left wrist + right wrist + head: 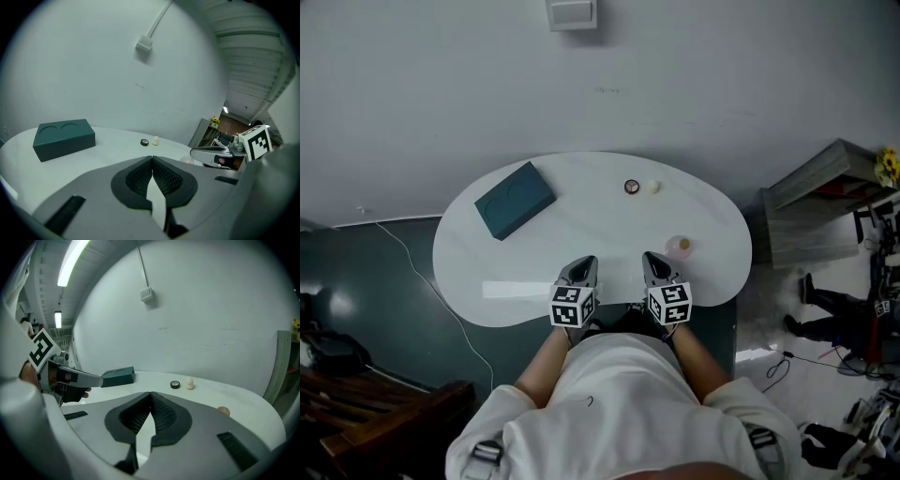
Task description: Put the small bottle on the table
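A small cream bottle (653,187) stands upright at the far middle of the white table (581,234), right beside a dark round cap (631,187). Both also show in the left gripper view, bottle (155,140) and cap (144,142), and in the right gripper view, bottle (189,383) and cap (175,385). My left gripper (584,265) and right gripper (652,260) hover side by side over the table's near edge, far from the bottle. The left gripper (152,159) is shut with nothing in it. The right gripper (150,394) is shut and empty too.
A teal box (515,200) with two round recesses lies at the table's far left. A small clear thing with an orange top (679,247) sits just beyond the right gripper. A grey shelf unit (825,202) stands to the right; a cable (422,281) runs on the floor at left.
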`<state>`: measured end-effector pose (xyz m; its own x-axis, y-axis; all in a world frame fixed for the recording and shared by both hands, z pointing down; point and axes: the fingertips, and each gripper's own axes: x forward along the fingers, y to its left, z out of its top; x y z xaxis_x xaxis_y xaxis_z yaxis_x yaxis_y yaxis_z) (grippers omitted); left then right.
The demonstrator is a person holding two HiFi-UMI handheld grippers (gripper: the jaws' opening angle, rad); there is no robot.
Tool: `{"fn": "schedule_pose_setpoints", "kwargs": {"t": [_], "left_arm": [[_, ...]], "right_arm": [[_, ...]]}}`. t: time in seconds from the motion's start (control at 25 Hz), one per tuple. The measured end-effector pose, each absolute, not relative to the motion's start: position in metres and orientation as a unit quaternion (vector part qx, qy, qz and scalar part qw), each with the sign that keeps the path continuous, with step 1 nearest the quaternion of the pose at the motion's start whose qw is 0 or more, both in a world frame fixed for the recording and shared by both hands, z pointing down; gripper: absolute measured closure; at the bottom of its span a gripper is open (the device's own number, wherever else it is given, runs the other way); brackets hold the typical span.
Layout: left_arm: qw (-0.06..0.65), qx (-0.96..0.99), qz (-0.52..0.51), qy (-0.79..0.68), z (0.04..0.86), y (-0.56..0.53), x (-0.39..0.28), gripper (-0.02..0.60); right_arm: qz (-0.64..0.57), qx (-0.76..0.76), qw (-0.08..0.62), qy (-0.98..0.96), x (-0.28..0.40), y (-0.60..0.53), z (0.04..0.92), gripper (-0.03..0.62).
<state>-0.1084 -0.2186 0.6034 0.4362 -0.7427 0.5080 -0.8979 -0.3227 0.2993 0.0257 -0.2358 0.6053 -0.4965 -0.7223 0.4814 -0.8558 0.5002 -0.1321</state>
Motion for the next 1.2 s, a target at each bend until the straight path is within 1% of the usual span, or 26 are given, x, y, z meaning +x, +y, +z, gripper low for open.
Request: {"fn": "schedule_pose_setpoints", "kwargs": {"t": [0.28,0.72,1.0,1.2], "left_arm": [[0.238,0.808,0.099,-0.53,0.552,-0.233,-0.117,0.563],[0.136,0.817,0.041,-0.559,0.454,-0.245,-0.125,0.563],[0.104,0.813,0.031,-0.572,0.434,-0.236,-0.123,0.563],[0.101,0.811,0.028,-0.576,0.433,-0.231,-0.119,0.563]], "right_arm": [[0.137,0.456,0.132,-0.869,0.005,-0.256,0.542,0.595],[0.017,0.466,0.061,-0.883,0.002,-0.258,0.424,0.597],[0.013,0.476,0.05,-0.878,0.014,-0.252,0.415,0.595],[0.014,0.481,0.058,-0.874,0.023,-0.25,0.421,0.597]]}}
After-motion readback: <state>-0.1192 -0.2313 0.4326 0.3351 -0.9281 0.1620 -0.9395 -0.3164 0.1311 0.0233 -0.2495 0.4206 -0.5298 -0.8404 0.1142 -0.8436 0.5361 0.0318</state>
